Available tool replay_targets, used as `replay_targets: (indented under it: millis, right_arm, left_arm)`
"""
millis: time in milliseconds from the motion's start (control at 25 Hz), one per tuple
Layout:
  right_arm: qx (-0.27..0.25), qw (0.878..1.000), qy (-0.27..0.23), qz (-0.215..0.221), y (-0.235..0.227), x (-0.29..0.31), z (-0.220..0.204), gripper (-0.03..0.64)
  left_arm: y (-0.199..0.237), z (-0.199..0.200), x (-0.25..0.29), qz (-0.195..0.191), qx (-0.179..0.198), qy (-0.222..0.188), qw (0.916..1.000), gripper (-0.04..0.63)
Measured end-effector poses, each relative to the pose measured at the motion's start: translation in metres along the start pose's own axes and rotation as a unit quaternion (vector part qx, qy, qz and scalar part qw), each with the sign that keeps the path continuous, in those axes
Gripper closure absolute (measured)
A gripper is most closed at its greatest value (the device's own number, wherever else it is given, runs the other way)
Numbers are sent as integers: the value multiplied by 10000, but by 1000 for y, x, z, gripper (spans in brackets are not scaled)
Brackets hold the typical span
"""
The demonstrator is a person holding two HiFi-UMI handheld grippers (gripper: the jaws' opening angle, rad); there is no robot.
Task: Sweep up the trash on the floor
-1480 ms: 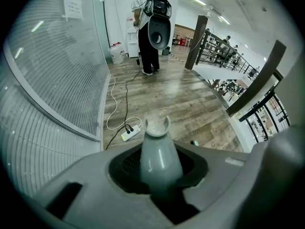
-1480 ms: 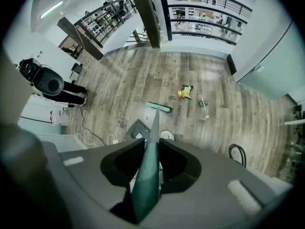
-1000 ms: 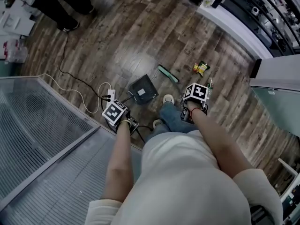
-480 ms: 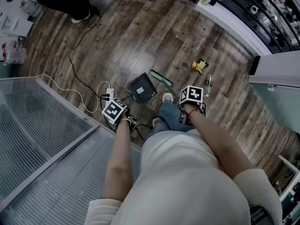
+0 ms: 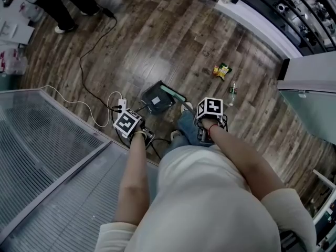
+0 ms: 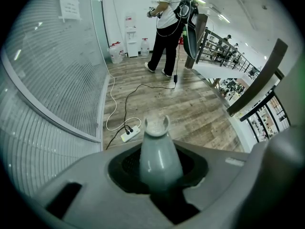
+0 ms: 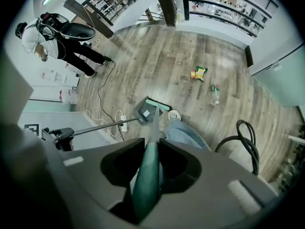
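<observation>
Person stands on dark wood-plank floor (image 5: 157,41), a gripper in each hand. Left gripper (image 5: 134,129): jaws clamped on pale grey plastic handle (image 6: 157,151) with forked tip, which stands upright between them in the left gripper view. That handle shows as a long thin rod in the right gripper view, running down to the dark grey square dustpan (image 5: 157,98), which sits on the floor at 12 o'clock from the person's feet in the head view. Pale patch inside the pan; what it is cannot be made out. Right gripper (image 5: 208,117): jaws closed around dark green broom shaft (image 7: 147,175), which slants down to the teal broom head (image 5: 172,93). Broom head lies against the pan's edge at 2 o'clock, touching it. Trash not in the pan: crumpled yellow, green and red snack wrapper (image 5: 221,71) at 1 o'clock from the feet, well apart from the broom; small clear plastic bottle with green label (image 5: 231,94) on its side near the wrapper, at the wrapper's 5 o'clock. White power strip (image 5: 122,107) just at 9 o'clock of the pan, white cord looping off toward the ribbed translucent wall panel (image 5: 47,156); thin black cable (image 5: 89,56) trails up toward 11 o'clock. Pale shoe (image 7: 174,114) and blue jeans leg sit just beside the broom head. Second person (image 6: 167,27) stands far across the floor by the railing.
</observation>
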State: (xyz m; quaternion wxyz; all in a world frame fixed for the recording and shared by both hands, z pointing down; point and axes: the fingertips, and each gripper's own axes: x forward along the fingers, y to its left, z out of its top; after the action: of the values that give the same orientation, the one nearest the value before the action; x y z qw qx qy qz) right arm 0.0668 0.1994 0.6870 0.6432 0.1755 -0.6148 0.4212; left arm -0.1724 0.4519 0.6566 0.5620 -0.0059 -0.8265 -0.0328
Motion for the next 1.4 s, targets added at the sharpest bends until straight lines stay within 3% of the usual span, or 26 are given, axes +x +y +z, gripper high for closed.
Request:
replay_targets:
  millis: [600,1000,1400]
  right_arm:
    - [-218,9995,217,-26,16,-3,-19,515]
    - [-316,9973,541,387,37,2,-51,515]
    - [12,9975,421,562,32,-13,-59,515]
  left_arm:
    - [-5,4,0,-31,9,17,10000,500]
    - [3,3,3,-75,46,-10,10000,499]
    - [1,5,3,-80,72,7,9999,495]
